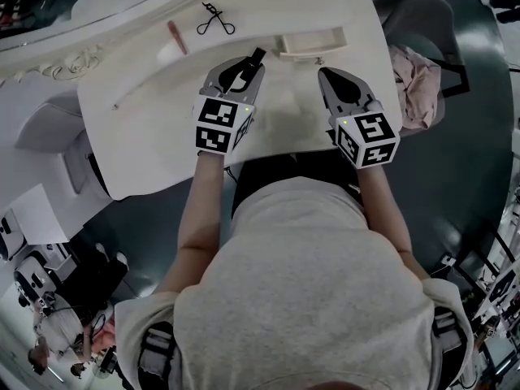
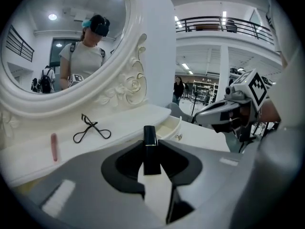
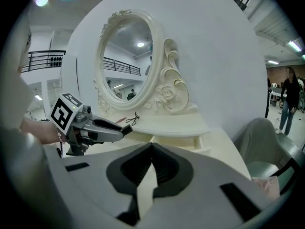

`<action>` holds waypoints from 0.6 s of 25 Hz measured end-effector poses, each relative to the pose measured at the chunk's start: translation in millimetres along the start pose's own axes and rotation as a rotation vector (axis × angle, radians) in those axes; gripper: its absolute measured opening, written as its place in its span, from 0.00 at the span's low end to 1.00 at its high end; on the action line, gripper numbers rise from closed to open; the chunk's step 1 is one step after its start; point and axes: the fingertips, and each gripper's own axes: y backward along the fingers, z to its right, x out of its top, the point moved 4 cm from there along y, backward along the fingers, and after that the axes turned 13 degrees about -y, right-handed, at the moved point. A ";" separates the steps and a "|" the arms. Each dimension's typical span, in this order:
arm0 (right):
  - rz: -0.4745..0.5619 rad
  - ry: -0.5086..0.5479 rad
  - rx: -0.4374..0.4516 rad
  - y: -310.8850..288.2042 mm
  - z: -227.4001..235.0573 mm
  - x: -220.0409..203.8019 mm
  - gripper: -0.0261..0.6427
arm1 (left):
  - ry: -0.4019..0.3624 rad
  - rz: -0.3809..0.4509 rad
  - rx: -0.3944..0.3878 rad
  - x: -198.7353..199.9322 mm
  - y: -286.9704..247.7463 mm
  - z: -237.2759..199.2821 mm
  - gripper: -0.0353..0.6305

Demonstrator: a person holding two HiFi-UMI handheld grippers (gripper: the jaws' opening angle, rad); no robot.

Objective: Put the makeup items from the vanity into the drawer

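Vanity top [image 1: 146,116]; black tube [image 2: 150,149] in left claw [image 1: 248,65]

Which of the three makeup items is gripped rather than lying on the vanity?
The black tube, clamped in the left gripper; the pink stick and eyelash curler lie on the shelf.

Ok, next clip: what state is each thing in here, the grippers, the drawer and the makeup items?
left gripper: shut on the black tube.
black tube: gripped between the left jaws, not in the drawer.
right gripper: jaws together, empty.
drawer: pulled open.
eyelash curler: lying loose on the vanity, by the mirror.
pink tube: lying on the vanity beside the eyelash curler.
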 end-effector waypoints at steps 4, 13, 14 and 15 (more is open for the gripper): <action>0.033 0.002 -0.010 5.9 9.9 11.7 0.05 | -0.037 0.035 0.001 26.3 -7.7 -0.2 0.21; 0.094 -0.003 -0.031 18.0 32.8 32.6 0.05 | -0.106 0.074 -0.029 67.8 -33.1 8.9 0.21; 0.101 -0.007 -0.036 19.8 36.0 34.5 0.05 | -0.118 0.068 -0.034 70.3 -36.2 10.7 0.21; 0.107 -0.012 -0.040 21.4 39.2 35.9 0.05 | -0.132 0.060 -0.038 72.3 -39.4 12.5 0.21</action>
